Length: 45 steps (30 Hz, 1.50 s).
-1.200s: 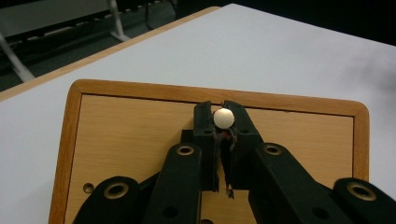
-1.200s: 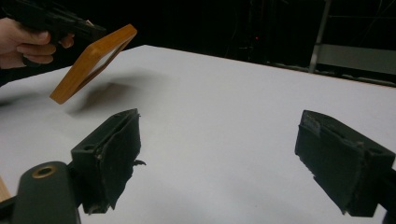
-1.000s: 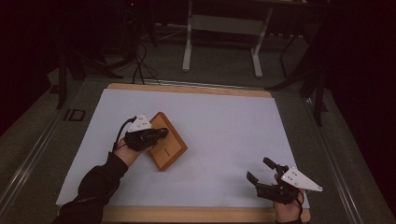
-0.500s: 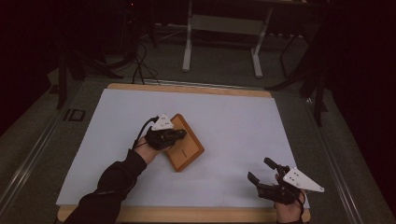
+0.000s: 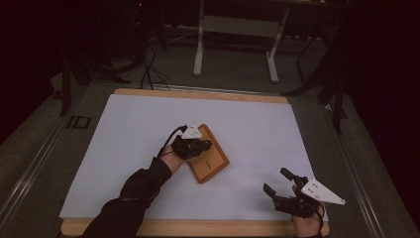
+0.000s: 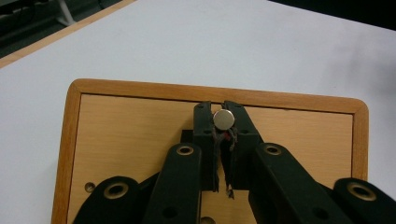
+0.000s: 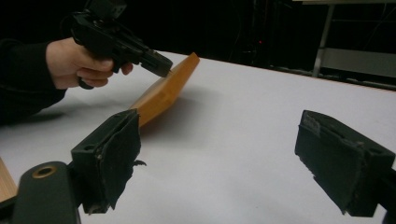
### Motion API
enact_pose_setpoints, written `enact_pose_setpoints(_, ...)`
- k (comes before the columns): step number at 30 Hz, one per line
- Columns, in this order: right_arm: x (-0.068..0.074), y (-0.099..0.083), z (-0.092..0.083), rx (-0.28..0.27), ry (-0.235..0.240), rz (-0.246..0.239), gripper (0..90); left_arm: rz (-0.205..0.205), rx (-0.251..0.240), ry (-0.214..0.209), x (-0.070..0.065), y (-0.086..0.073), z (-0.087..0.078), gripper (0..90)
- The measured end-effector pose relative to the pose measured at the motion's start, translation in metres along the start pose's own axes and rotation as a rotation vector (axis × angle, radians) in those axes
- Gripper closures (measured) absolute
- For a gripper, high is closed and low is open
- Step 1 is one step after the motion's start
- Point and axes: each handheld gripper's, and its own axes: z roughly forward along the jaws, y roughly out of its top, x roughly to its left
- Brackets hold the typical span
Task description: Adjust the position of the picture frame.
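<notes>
The left gripper [image 5: 204, 145] sat near the middle of the white sheet-covered table [image 5: 124, 129], held by a hand in a dark sleeve that came in from about seven o'clock in the high view. Its jaws were pressed together, and in the left gripper view a small round silver metal disc [image 6: 223, 119] sat pinched at their tips, with a few thin dark and red strands hanging below it. Directly beneath those tips lay the flat rectangular wooden board with a raised darker rim [image 5: 210, 161]. In the high view the board rested at the centre of the table, turned at an angle so that its long side ran from roughly eleven o'clock to five o'clock, and the left gripper covered its upper left part. In the left gripper view the board's far rim crossed just beyond the jaw tips at twelve o'clock, and a small hole [image 6: 89, 187] showed in its surface at about eight o'clock.

The right gripper [image 5: 279, 181] was held near the table's front edge at about five o'clock from the board, well apart from it. Its jaws were spread wide with nothing between them, as the right gripper view showed: two black padded fingers [image 7: 112, 151] stood far from each other over bare white surface. In that same view the board appeared edge-on at around eleven o'clock, with the left gripper pointing down at it from the ten o'clock side.
</notes>
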Motion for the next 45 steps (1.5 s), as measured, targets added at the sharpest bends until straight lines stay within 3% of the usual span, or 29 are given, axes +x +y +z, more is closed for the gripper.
enact_pose_setpoints(8,0.001,0.0,0.0,-0.003,0.025,0.0,14.0,0.003,0.02,0.002,-0.001,0.001,0.018,85.0)
enact_pose_setpoints(11,0.002,0.001,0.0,0.002,0.01,-0.018,14.0,-0.004,0.031,0.005,-0.001,0.001,0.027,85.0)
enact_pose_setpoints(25,0.002,0.0,0.001,0.01,0.012,-0.014,14.0,-0.009,0.08,0.022,-0.001,-0.001,0.054,85.0)
enact_pose_setpoints(32,0.002,0.0,0.001,0.01,0.013,-0.015,14.0,-0.007,0.099,0.024,-0.001,-0.003,0.06,84.9)
enact_pose_setpoints(45,0.002,-0.001,0.002,0.011,0.019,-0.007,14.0,-0.001,0.092,0.025,-0.002,-0.004,0.059,83.9)
